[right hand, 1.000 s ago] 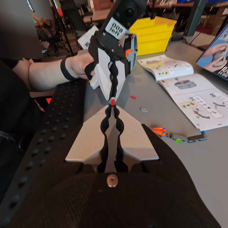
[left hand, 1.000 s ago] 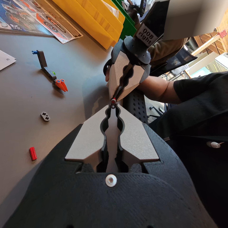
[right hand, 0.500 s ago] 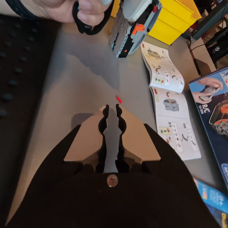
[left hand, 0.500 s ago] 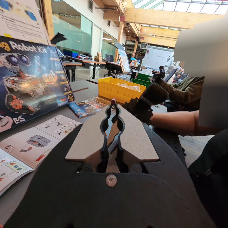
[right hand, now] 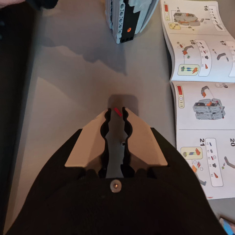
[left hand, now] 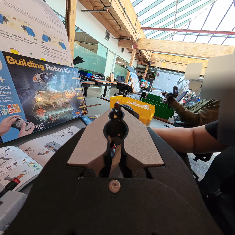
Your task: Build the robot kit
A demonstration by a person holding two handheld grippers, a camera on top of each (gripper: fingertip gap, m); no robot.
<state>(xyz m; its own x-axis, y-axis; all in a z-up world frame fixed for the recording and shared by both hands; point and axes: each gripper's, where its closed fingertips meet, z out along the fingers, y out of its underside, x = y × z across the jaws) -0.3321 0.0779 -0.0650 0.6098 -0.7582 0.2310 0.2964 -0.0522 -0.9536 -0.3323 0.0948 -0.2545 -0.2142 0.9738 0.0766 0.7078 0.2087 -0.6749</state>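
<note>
Grey bench [right hand: 71, 89]: right tongs [right hand: 116, 108] spread around small red peg [right hand: 117, 111]; left tongs [left hand: 116, 109] pinching small red-tipped pin [left hand: 116, 105].

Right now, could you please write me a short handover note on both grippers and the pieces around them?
Left gripper: shut on a small red-tipped pin, held up level towards a yellow plastic bin.
Right gripper: open, fingertips either side of a short red plastic pin lying on the grey table; contact unclear.
Ahead of it: grey-and-black brick model.
To its right: open paper instruction booklet.
</note>
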